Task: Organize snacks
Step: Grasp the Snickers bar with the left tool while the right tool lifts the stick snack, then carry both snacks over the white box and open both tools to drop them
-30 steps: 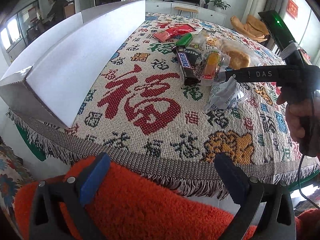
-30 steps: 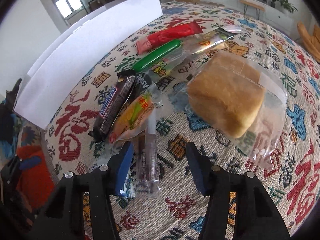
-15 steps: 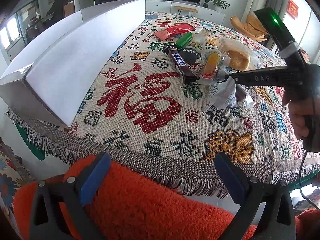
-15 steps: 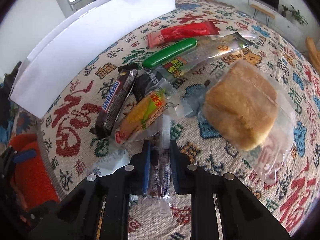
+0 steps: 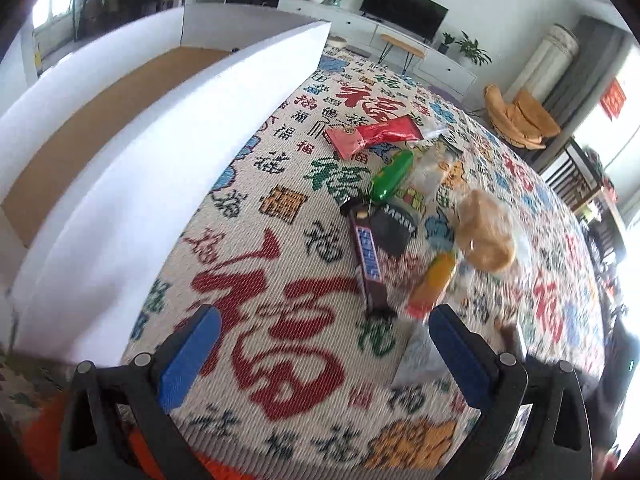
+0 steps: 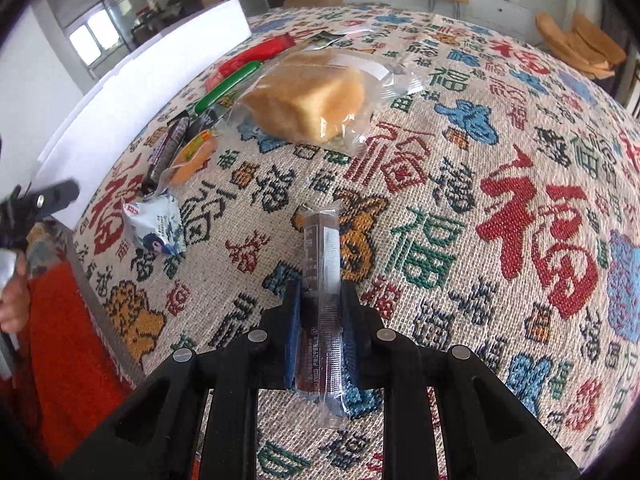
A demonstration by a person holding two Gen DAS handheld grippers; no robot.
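Note:
My right gripper (image 6: 320,292) is shut on a dark brown bar in a clear wrapper (image 6: 320,248), held above the patterned tablecloth (image 6: 500,160), away from the other snacks. Those lie in a loose group: bagged bread (image 6: 308,104), a green tube (image 6: 228,86), a red packet (image 6: 256,54), a Snickers bar (image 6: 166,148), an orange snack (image 6: 192,156) and a white-blue packet (image 6: 156,224). My left gripper (image 5: 320,320) is open over the cloth. The Snickers bar (image 5: 368,256) and orange snack (image 5: 434,284) lie just beyond its fingertips. Nothing is between its fingers.
A long white box (image 5: 160,152) with a brown floor stands along the table's left side, open at the top. An orange cushion (image 6: 68,340) sits below the table's near edge. A person's hand (image 6: 12,300) shows at the left edge of the right wrist view.
My right gripper shut on the dark bar and carried it away from the pile. My left gripper moved from over the orange cushion forward onto the table, near the Snickers bar.

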